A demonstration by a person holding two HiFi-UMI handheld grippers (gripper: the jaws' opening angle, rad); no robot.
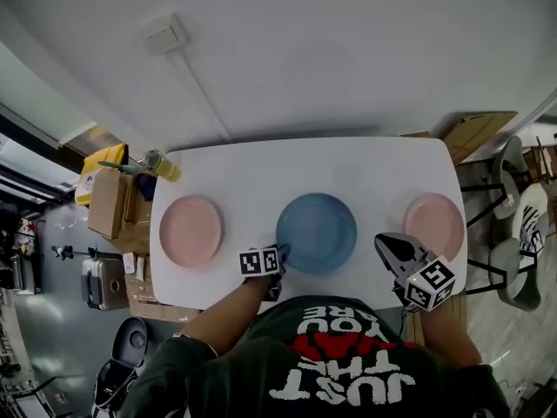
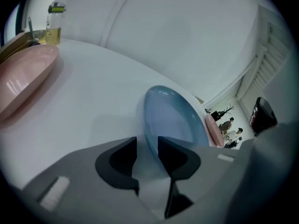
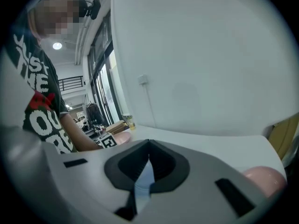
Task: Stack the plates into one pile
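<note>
Three plates lie in a row on the white table (image 1: 261, 168): a pink plate (image 1: 191, 230) at the left, a blue plate (image 1: 317, 232) in the middle, and a second pink plate (image 1: 433, 223) at the right. My left gripper (image 1: 280, 255) sits at the blue plate's near left rim. In the left gripper view its jaws (image 2: 147, 155) stand open with the blue plate's (image 2: 173, 118) rim between them, close to the right finger. My right gripper (image 1: 389, 244) is shut and empty, hovering between the blue and the right pink plate (image 3: 264, 178).
A bottle of yellow liquid (image 1: 164, 165) stands at the table's far left corner. Cardboard boxes (image 1: 109, 200) sit beside the left edge. Chairs (image 1: 522, 233) and a wooden board (image 1: 474, 133) are off the right side. The wall runs behind the table.
</note>
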